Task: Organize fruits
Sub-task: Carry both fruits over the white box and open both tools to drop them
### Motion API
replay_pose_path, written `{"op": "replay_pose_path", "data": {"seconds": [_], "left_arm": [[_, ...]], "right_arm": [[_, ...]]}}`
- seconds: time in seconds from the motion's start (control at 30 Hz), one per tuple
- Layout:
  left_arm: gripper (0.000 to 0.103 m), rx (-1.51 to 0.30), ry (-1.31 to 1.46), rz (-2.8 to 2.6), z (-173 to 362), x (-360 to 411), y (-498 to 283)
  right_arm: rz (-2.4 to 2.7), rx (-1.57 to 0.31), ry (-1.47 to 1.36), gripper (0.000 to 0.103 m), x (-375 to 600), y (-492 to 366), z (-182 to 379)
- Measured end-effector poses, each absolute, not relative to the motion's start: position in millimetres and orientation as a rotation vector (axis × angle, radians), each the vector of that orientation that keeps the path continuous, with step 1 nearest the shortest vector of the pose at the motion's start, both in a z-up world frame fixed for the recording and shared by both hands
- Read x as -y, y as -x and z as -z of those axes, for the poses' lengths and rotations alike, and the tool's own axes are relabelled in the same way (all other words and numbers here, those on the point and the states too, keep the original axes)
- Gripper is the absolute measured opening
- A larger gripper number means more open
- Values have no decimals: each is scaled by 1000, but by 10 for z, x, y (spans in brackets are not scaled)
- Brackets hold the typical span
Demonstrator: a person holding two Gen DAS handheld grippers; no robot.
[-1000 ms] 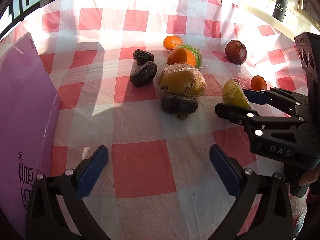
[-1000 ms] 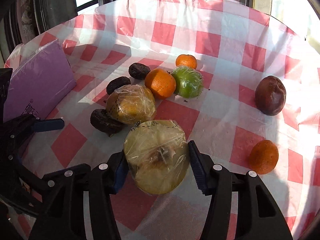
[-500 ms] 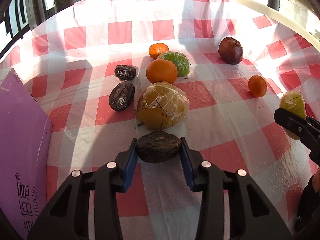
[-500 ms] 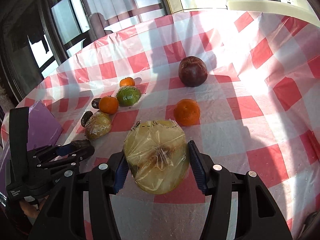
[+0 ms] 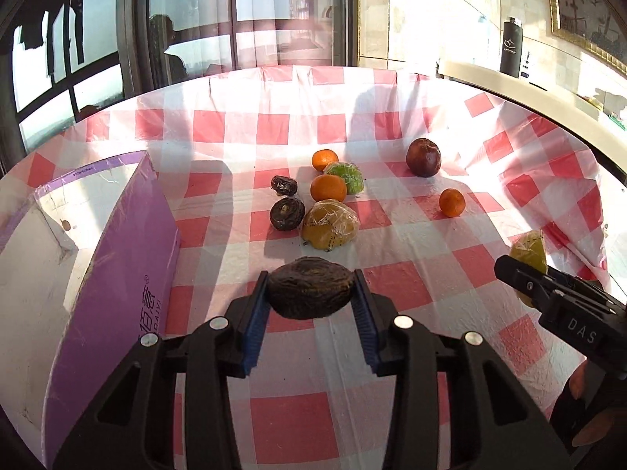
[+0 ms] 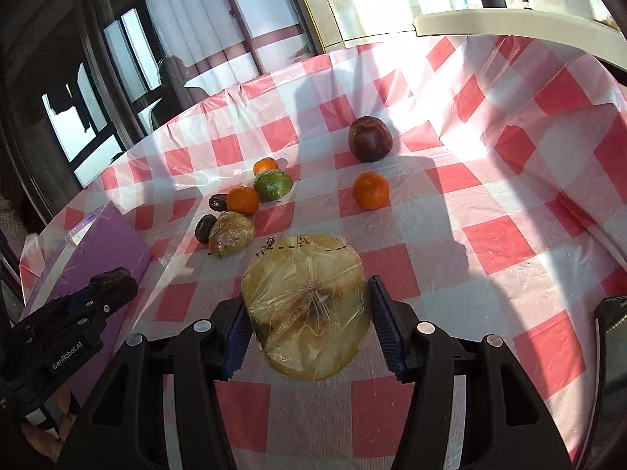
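Observation:
My left gripper (image 5: 311, 293) is shut on a dark wrinkled fruit (image 5: 309, 288), held above the checked tablecloth (image 5: 392, 290). My right gripper (image 6: 305, 313) is shut on a yellow plastic-wrapped fruit (image 6: 307, 305), also lifted off the cloth. On the table lie a wrapped yellow fruit (image 5: 330, 225), two dark wrinkled fruits (image 5: 287, 213), an orange (image 5: 328, 187), a wrapped green fruit (image 5: 347, 176), a small orange (image 5: 324, 158), a lone orange (image 5: 452, 202) and a dark red fruit (image 5: 423, 156). The right gripper and its load show at the right edge (image 5: 529, 254) of the left wrist view.
A purple box (image 5: 117, 274) with a white inside stands open at the left of the table. A pale counter (image 5: 509, 86) with a black bottle (image 5: 511, 47) runs behind the table on the right. Windows fill the back wall.
The left gripper went from open over the cloth to shut on the dark fruit, then rose and pulled back with it. The right gripper swung away from the pile with the wrapped fruit.

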State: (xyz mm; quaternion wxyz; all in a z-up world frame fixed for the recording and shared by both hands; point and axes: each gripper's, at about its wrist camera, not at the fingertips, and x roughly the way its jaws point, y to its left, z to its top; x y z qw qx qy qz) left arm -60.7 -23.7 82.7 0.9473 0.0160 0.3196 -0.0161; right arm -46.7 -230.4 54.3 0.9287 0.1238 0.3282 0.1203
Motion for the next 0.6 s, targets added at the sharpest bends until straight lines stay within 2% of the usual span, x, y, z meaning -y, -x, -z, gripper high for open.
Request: {"op": "replay_pose_path", "data": {"seconds": [0.27,0.6], "left_arm": [[40,-455,26,-53,-1506,-292,1268],[41,-416,55,-224,-1695,-1163,1623]], "right_arm": [[-356,-553,-129,54,1594,988,-1128],[-507,-480,-7,54,544,1291,-1499]]}}
